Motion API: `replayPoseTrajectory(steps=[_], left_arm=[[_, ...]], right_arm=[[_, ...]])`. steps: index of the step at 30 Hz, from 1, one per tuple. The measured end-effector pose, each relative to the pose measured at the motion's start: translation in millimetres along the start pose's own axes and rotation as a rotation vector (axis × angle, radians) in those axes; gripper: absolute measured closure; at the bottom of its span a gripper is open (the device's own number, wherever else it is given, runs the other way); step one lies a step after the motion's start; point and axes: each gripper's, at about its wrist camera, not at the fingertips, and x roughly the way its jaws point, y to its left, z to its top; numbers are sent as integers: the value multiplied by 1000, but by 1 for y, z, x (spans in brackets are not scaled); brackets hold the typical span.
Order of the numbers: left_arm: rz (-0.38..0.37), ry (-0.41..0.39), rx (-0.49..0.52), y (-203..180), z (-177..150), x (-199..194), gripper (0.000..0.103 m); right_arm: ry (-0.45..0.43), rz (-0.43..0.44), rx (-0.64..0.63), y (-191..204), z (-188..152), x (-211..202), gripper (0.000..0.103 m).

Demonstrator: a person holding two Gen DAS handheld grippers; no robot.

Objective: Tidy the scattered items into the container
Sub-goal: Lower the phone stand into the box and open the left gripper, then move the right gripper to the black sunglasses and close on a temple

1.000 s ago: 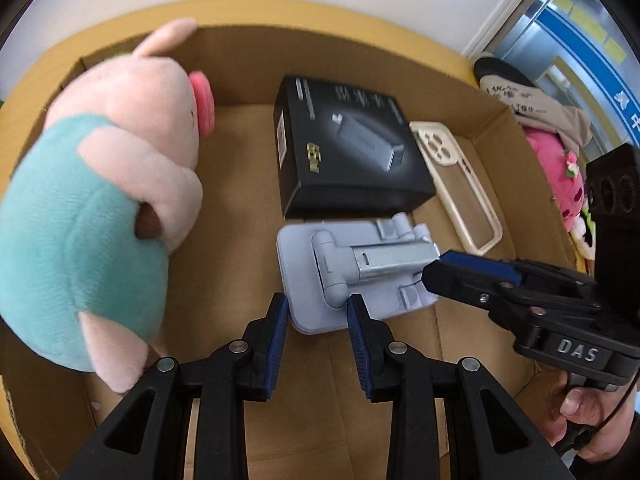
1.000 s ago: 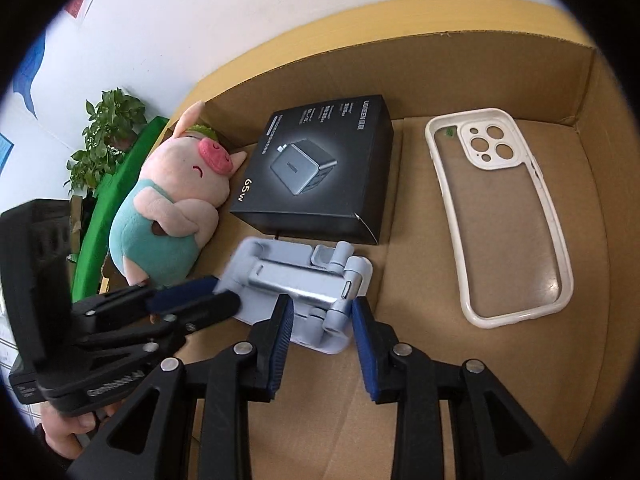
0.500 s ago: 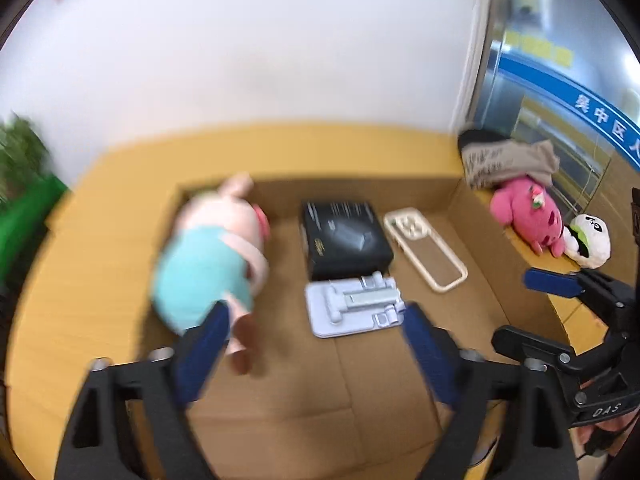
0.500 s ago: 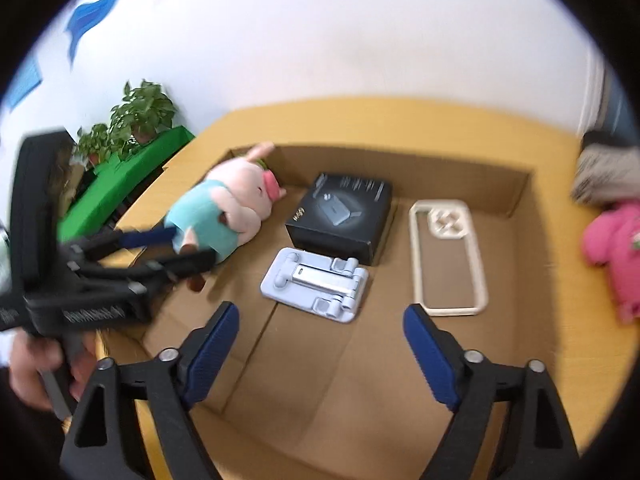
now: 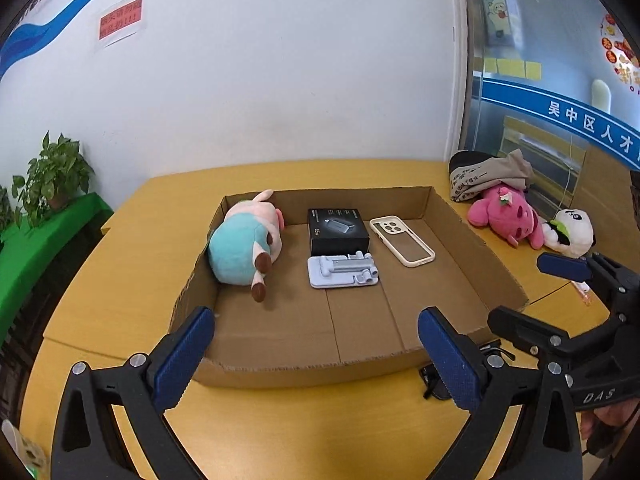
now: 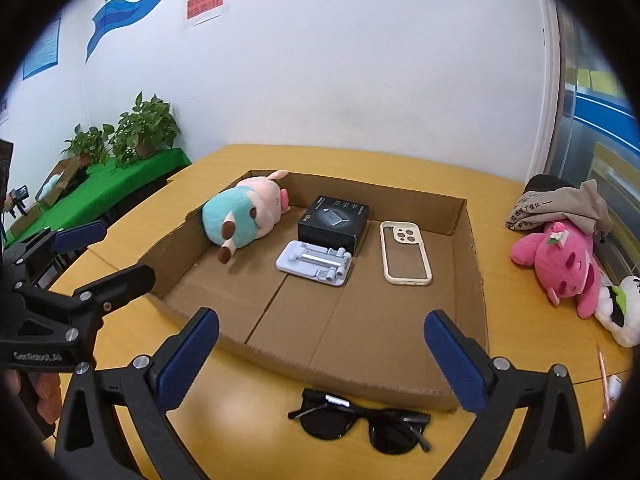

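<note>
Both grippers have pulled back out of the cardboard box [image 6: 464, 264] and opened wide, empty: the left gripper [image 5: 316, 356] and right gripper [image 6: 322, 356] now hover over the near wall. The grey folding phone stand [image 6: 314, 262] lies flat inside, just in front of the glossy black charger box [image 6: 332, 220], so that item looks done. Beside them lie the soft pig plush [image 6: 244, 216] and the rubbery cream phone case [image 6: 404, 256]. Dark sunglasses [image 6: 362, 420] remain on the yellow table [image 6: 240, 400], probably next; the small items at the right edge are too tiny to name.
</note>
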Motion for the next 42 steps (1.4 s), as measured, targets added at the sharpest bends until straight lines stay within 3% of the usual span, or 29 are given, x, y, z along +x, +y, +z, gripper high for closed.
replayPoseTrajectory(steps=[16,42], left_arm=[[0,-36,-11,-8,-8,-40,0],[13,8,0,-22,-16,-25,0]], right_arm=[[-27,13,0,16,-9,-34,1],[6,39,37,4,-22,-26,1]])
